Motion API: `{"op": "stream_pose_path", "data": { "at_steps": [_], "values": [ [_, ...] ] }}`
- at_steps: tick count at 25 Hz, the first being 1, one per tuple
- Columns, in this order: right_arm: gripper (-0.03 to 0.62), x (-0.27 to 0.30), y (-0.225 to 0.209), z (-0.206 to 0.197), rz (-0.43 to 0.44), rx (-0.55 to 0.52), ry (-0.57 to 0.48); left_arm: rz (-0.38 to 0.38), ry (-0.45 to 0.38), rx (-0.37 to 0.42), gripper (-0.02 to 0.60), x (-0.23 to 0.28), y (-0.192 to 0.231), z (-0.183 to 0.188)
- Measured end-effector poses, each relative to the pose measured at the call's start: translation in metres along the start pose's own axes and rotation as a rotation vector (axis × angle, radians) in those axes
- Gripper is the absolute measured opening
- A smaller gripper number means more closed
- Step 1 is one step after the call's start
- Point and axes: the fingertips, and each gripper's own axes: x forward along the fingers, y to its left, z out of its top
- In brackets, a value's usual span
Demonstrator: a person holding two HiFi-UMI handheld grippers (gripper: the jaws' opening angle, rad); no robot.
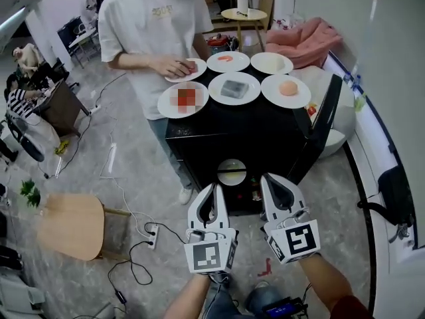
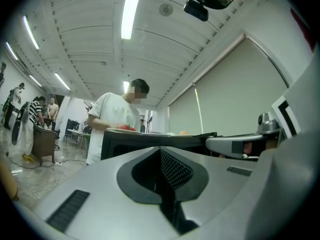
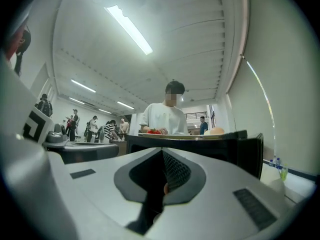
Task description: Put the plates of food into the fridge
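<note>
A low black fridge (image 1: 199, 148) stands ahead with its door (image 1: 327, 115) swung open to the right. Several white plates lie on its top: one with an orange bun (image 1: 286, 90), one with grey food (image 1: 234, 88), one with red food (image 1: 228, 60), a pale one (image 1: 271, 63). A standing person's hand rests on another plate (image 1: 188, 70). A round pale plate (image 1: 232, 171) shows inside the fridge's open front. My left gripper (image 1: 214, 190) (image 2: 161, 153) and right gripper (image 1: 268, 179) (image 3: 163, 154) hang side by side before the fridge, both shut and empty.
The person in a white shirt (image 1: 154, 25) stands at the fridge's far left corner. A wooden stool (image 1: 70, 223) and a power strip with cables (image 1: 151, 234) lie on the floor to my left. A white ledge (image 1: 392, 198) runs along the right.
</note>
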Motion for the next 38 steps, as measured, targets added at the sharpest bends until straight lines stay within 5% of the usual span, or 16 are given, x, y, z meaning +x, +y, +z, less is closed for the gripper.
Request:
{"op": "stream_pose_path", "data": {
  "at_steps": [14, 24, 34, 38],
  "values": [
    [0.009, -0.087, -0.010, 0.099, 0.014, -0.008, -0.078, -0.006, -0.060, 0.025, 0.006, -0.061, -0.058, 0.083],
    [0.009, -0.147, -0.008, 0.100, 0.033, 0.034, -0.042, 0.031, -0.015, 0.034, 0.006, -0.109, -0.077, 0.092],
    [0.009, -0.180, 0.018, 0.112, -0.028, 0.002, -0.031, -0.036, 0.006, 0.074, 0.006, -0.144, -0.066, 0.104],
    [0.009, -0.189, 0.037, 0.112, 0.012, -0.005, -0.010, -0.014, -0.017, 0.119, 0.006, -0.156, -0.058, 0.107]
  ]
}}
